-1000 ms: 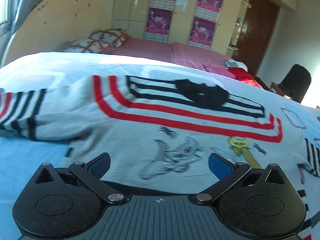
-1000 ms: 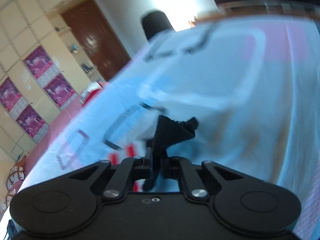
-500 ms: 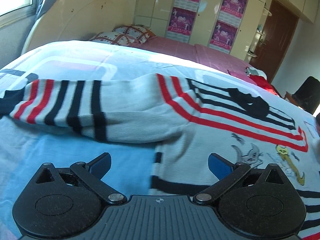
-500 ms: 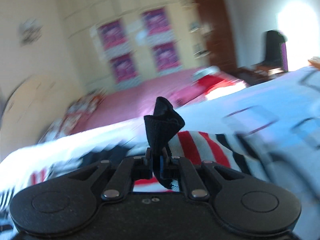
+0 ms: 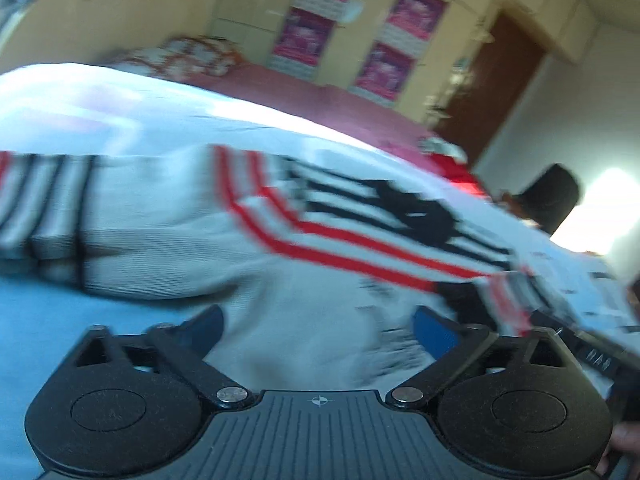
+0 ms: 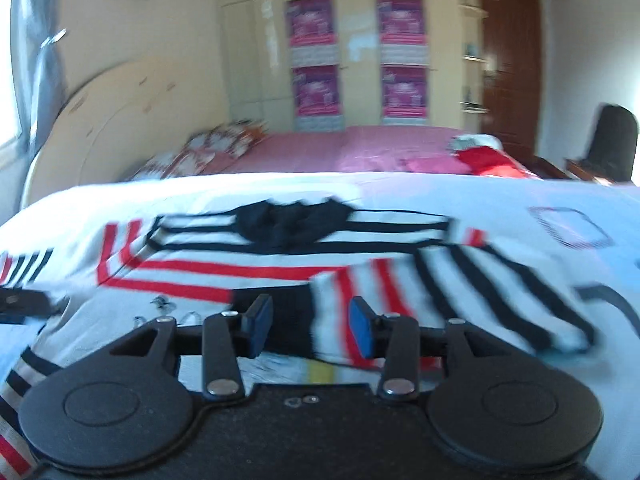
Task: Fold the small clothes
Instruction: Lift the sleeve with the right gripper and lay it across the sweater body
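1. Our right gripper has just been opening; its pads stand apart around the striped sleeve's black cuff, not pressing it.
2. Our left gripper has just been narrowing, yet stays spread over the white sweater, holding nothing.
3. The right sleeve lies folded across the body toward nine o'clock.
4. The left sleeve, stretched toward nine o'clock on the bed, and the body folds remain.

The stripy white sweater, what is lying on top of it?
Its own striped sleeve is folded across the white knitted sweater, cuff between the open right tongs. What the sleeve covers cannot be seen.
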`<control>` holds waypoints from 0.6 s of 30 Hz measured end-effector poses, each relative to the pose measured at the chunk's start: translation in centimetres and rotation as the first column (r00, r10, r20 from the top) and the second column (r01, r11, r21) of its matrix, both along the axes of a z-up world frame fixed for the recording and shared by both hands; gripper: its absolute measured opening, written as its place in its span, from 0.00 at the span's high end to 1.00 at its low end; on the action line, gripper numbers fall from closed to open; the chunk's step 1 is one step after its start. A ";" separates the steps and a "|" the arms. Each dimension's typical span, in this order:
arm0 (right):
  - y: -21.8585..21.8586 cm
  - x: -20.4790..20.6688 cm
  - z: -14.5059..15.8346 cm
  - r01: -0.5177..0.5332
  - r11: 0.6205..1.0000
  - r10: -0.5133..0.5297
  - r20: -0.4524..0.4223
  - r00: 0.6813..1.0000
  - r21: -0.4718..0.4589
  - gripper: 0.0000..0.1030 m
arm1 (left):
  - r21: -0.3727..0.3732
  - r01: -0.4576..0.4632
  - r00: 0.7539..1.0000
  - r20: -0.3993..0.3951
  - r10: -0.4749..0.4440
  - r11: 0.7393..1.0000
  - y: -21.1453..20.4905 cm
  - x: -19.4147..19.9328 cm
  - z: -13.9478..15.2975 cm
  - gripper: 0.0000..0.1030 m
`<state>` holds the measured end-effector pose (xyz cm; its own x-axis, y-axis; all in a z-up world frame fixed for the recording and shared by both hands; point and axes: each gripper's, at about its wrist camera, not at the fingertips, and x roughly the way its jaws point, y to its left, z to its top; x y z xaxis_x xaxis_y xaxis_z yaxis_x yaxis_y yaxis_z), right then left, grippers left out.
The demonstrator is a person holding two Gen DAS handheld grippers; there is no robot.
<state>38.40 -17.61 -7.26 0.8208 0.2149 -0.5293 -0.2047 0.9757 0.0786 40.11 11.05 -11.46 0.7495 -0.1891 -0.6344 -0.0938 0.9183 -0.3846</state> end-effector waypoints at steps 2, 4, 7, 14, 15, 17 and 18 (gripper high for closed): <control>-2.5 -1.2 0.7 0.061 0.998 -0.061 -0.002 0.998 0.024 0.59 | -0.114 0.077 0.997 -0.005 -0.078 0.990 -2.8 2.3 -0.5 0.33; -4.5 -2.4 0.8 0.108 0.993 -0.108 -0.002 0.994 0.041 0.59 | -0.197 0.124 0.991 -0.030 -0.133 0.973 -5.4 4.8 -1.6 0.33; -7.3 -2.8 0.1 0.156 0.987 -0.156 -0.005 0.988 0.036 0.59 | -0.205 0.157 0.980 -0.090 -0.179 0.966 -8.7 8.0 -3.7 0.33; -12.0 -3.5 -0.6 0.269 0.960 -0.267 -0.039 0.963 0.081 0.59 | -0.194 0.199 0.971 -0.097 -0.220 0.961 -12.2 12.3 -5.5 0.95; -12.4 -3.5 -0.8 0.279 0.956 -0.276 -0.045 0.960 0.088 0.59 | -0.159 0.213 0.973 -0.053 -0.223 0.964 -12.3 12.3 -4.5 0.96; -12.8 -3.4 -0.9 0.289 0.953 -0.286 -0.047 0.957 0.091 0.59 | -0.119 0.214 0.976 0.053 -0.209 0.969 -11.6 11.8 -1.6 0.96; -13.0 -3.4 -0.8 0.287 0.953 -0.284 -0.044 0.958 0.095 0.59 | -0.114 0.205 0.977 0.090 -0.196 0.972 -11.0 11.8 -0.3 0.96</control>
